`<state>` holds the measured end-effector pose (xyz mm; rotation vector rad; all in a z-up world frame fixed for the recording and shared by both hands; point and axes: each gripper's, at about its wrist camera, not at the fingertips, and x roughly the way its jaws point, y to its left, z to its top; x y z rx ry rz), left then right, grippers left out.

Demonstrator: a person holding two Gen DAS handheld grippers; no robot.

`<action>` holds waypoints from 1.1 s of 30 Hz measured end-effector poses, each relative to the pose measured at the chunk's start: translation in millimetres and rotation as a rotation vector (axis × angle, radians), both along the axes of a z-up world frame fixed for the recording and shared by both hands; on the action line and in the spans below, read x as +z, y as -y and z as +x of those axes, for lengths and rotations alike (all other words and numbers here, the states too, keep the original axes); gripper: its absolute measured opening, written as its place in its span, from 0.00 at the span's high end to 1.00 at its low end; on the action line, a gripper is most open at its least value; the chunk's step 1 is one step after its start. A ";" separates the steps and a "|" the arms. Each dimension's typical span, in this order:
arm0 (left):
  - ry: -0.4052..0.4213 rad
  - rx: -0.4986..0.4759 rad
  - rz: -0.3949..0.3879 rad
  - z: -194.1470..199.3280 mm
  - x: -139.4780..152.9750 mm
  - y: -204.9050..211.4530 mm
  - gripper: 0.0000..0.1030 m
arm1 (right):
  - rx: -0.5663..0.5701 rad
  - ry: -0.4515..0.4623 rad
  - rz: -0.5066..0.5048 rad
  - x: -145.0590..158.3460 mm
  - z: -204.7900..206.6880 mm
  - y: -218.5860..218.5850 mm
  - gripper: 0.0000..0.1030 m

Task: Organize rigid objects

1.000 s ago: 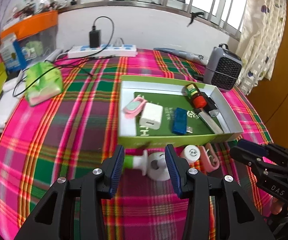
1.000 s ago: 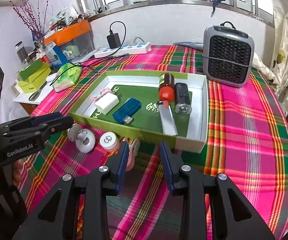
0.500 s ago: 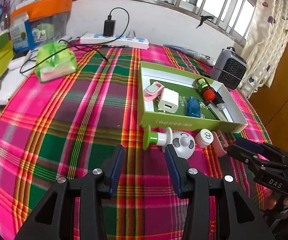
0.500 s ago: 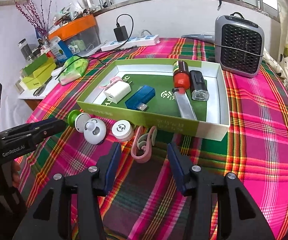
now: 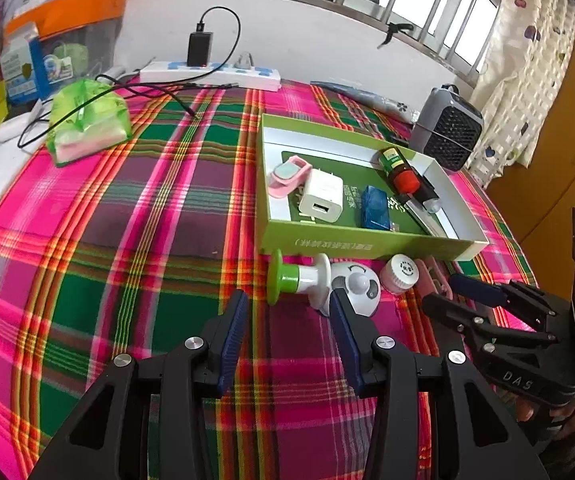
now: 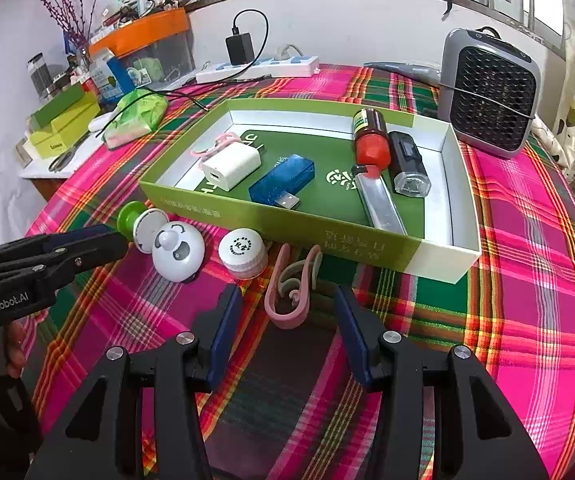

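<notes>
A green box point(image 5: 367, 246) point(image 6: 279, 222) on the plaid cloth holds a white charger point(image 6: 231, 166), a blue USB stick point(image 6: 281, 182), a red-capped bottle point(image 6: 371, 140), a black torch point(image 6: 407, 162), a metal bar and a pink clip. In front of it lie a white panda toy with a green base point(image 5: 319, 284) point(image 6: 175, 248), a white cap point(image 5: 401, 278) point(image 6: 243, 254) and a pink clip point(image 6: 293, 290). My left gripper point(image 5: 287, 316) is open and empty just short of the toy. My right gripper point(image 6: 287, 312) is open, its fingers on either side of the pink clip's near end.
A grey fan heater point(image 6: 489, 94) stands behind the box at the right. A power strip with a black charger point(image 5: 211, 72), a green tissue pack point(image 5: 85, 120) with a cable over it, and boxes point(image 6: 63, 124) are at the back left.
Both grippers have pulled back from the box and opened wider. The left one has shifted left, so the toy now lies by its right finger. The pink clip is now between the right fingers.
</notes>
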<state>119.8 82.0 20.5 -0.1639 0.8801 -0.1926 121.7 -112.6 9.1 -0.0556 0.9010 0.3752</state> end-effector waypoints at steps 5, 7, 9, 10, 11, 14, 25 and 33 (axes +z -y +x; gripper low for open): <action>-0.005 0.007 0.015 6.5 -1.2 2.2 0.59 | -0.008 0.000 -0.035 -3.4 3.2 -4.3 0.52; -0.002 0.005 0.013 8.2 -0.8 2.3 0.59 | -0.009 -0.002 -0.041 -5.0 4.8 -5.1 0.52; -0.003 0.001 0.025 9.5 -0.6 4.1 0.59 | -0.010 0.001 -0.046 -5.4 5.7 -5.7 0.52; 0.000 -0.003 0.035 9.6 -0.2 5.5 0.59 | -0.013 0.002 -0.054 -5.6 6.5 -6.6 0.52; 0.002 -0.005 0.044 9.7 0.0 6.9 0.59 | -0.017 0.004 -0.059 -5.6 7.3 -7.1 0.52; 0.006 -0.014 0.042 11.3 0.2 8.7 0.59 | -0.019 0.008 -0.067 -5.6 8.4 -7.7 0.52; -0.007 0.005 0.098 25.7 -5.8 12.9 0.59 | -0.026 0.026 -0.092 -6.3 8.7 -10.2 0.52; 0.009 0.017 0.119 28.1 -5.4 10.1 0.59 | -0.037 0.032 -0.096 -6.3 8.8 -8.8 0.52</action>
